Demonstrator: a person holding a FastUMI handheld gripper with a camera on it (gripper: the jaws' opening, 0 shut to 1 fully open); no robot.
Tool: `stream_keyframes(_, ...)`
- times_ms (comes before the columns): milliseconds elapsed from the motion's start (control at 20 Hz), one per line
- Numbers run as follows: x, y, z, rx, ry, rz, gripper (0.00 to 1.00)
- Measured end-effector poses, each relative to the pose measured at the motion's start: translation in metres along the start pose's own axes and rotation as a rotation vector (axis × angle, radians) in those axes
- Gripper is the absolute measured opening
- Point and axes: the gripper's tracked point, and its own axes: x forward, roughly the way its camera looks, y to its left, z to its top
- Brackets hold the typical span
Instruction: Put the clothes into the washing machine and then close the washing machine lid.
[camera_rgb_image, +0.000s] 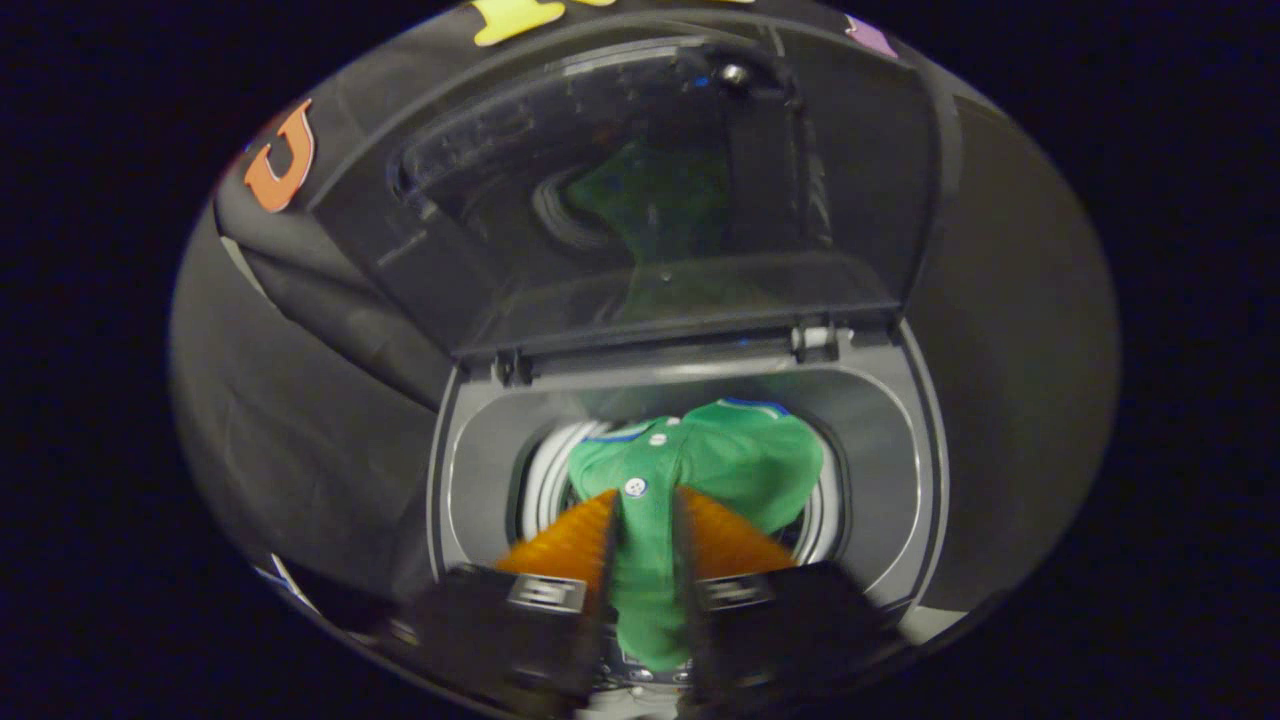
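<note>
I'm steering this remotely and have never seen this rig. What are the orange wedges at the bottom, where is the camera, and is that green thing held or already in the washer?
The camera rides on a hand-held gripper and looks forward along its two fingers, so you see what the tool points at. The orange wedges are those fingers, mounted on black blocks. Beyond them is a top-loading washing machine seen from above, its dark see-through lid standing open at the back and reflecting the cloth faintly. The green shirt, with white buttons and blue trim, runs between the fingers, and both press on it, so it is held. Its far part hangs over the round drum opening; whether it rests on anything inside, I cannot tell. It has not been let go, and the lid is not yet closed.
</note>
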Motion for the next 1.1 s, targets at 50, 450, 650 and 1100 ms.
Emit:
stream_keyframes(50, 0.000, 0.003, 0.002, -0.009, -0.001, 0.010, 0.64)
stream_keyframes(450, -0.043, 0.015, 0.045, -0.108, -0.148, 0.024, 0.87)
stream_keyframes(650, -0.099, 0.033, 0.094, -0.160, -0.262, 0.059, 0.87)
stream_keyframes(1100, -0.155, 0.042, 0.196, -0.169, -0.389, 0.072, 0.88)
